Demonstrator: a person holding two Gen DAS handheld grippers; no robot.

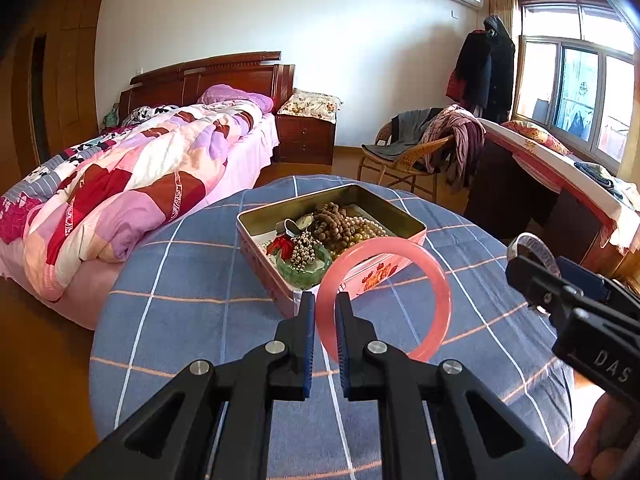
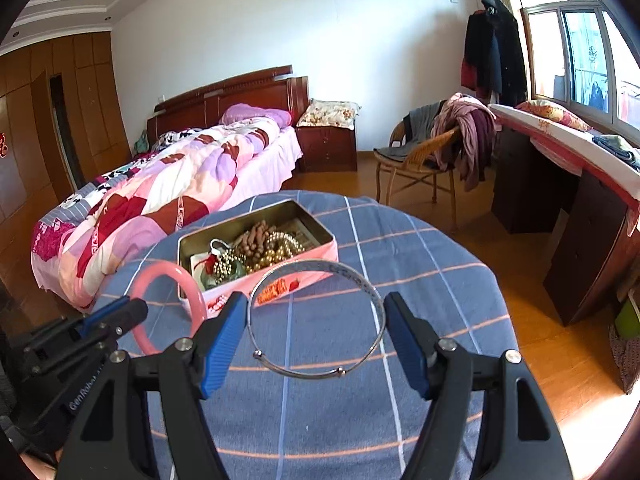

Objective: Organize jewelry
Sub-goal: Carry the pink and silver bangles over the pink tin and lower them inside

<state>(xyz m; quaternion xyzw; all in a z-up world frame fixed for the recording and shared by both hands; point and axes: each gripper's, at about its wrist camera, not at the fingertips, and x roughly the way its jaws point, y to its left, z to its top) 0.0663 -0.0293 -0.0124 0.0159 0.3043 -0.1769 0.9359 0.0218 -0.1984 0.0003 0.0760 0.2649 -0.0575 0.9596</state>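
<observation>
From the left wrist, the left tongs pinch the rim of a pink bangle, held above the checked counter just in front of an open tin of beads. From the right wrist, the right tongs stand wide, pressed on either side of a silver bangle above the counter, near the tin.

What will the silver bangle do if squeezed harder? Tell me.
The silver bangle, spanning the right gripper's wide pads, looks thin, so it probably flexes. Its smooth, round metal could slip or roll. Likely light.
</observation>
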